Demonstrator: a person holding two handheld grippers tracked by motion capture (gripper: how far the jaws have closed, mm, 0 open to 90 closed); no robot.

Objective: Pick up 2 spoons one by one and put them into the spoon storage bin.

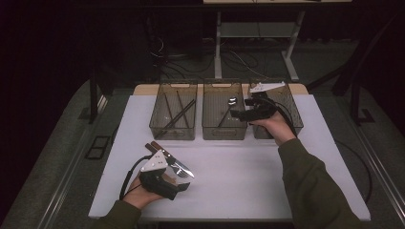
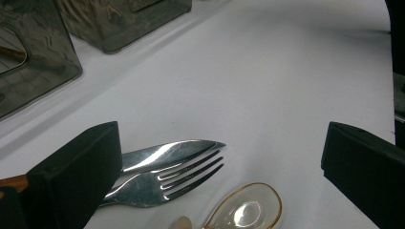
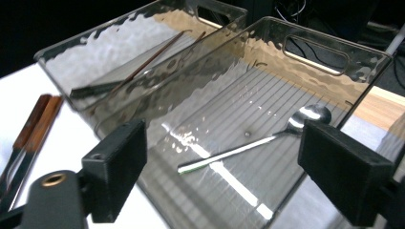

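1. Clearly this is cutlery sorting: three clear bins stand side by side at the far edge of the white table, and loose pieces wait at the near left.
2. At the left, the left gripper rests low on the table with its jaws spread wide and nothing between them. Just ahead of its left jaw lie a knife and a fork, side by side and touching; a small glass spoon lies just in front, between the jaws.
3. Farther out from that gripper stands the left bin, which holds chopsticks.
4. The middle bin lies directly ahead of and below the right gripper. A metal spoon rests flat on its ribbed floor, bowl away from the gripper.
5. The right gripper hovers at that bin with its jaws standing wide and empty, well clear of the spoon; I judge the drop done.
6. The right bin sits beneath that hand.
7. To do the next pick well, I would take one piece only: close the left gripper across the fork's handle, not on fork and knife together, and lift it straight up before carrying it to a bin.
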